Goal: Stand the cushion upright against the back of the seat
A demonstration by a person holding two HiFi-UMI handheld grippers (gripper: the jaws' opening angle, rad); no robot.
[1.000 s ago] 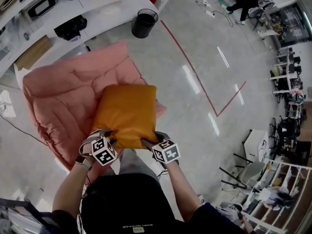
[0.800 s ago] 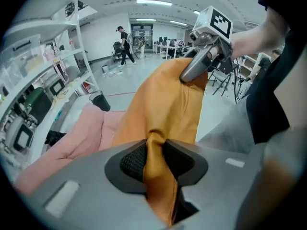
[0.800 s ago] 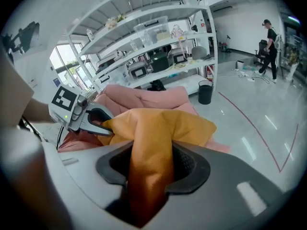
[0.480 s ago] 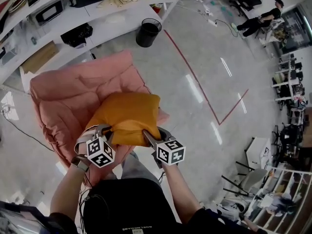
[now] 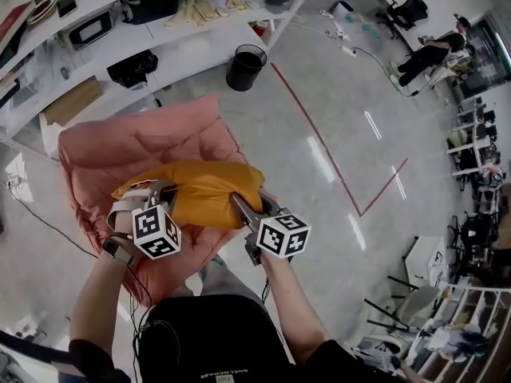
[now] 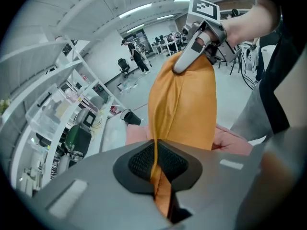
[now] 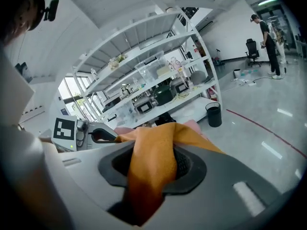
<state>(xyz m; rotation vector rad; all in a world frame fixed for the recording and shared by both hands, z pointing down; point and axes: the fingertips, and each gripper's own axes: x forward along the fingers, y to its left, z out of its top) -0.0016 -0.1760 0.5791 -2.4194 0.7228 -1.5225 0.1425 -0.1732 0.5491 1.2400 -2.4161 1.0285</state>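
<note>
An orange cushion (image 5: 200, 191) hangs lifted by its near edge over the pink padded seat (image 5: 144, 146). My left gripper (image 5: 156, 191) is shut on the cushion's left corner; in the left gripper view a thin fold of the orange cushion (image 6: 184, 99) is pinched between the pads of the left gripper (image 6: 156, 164). My right gripper (image 5: 239, 204) holds the right corner, its jaws still closing on a thick bunch of cushion (image 7: 151, 157) that fills the gap of the right gripper (image 7: 153, 171). The cushion's far edge is hidden behind its own bulk.
A black bin (image 5: 244, 66) stands on the floor beyond the seat. White shelving (image 5: 120, 22) with boxes and devices runs along the back left. A red tape line (image 5: 319, 142) crosses the grey floor to the right. A person sits far right (image 5: 431, 50).
Both grippers have risen with the cushion's near edge. The cushion lay flat on the seat; it now tips up and shows almost edge-on.
</note>
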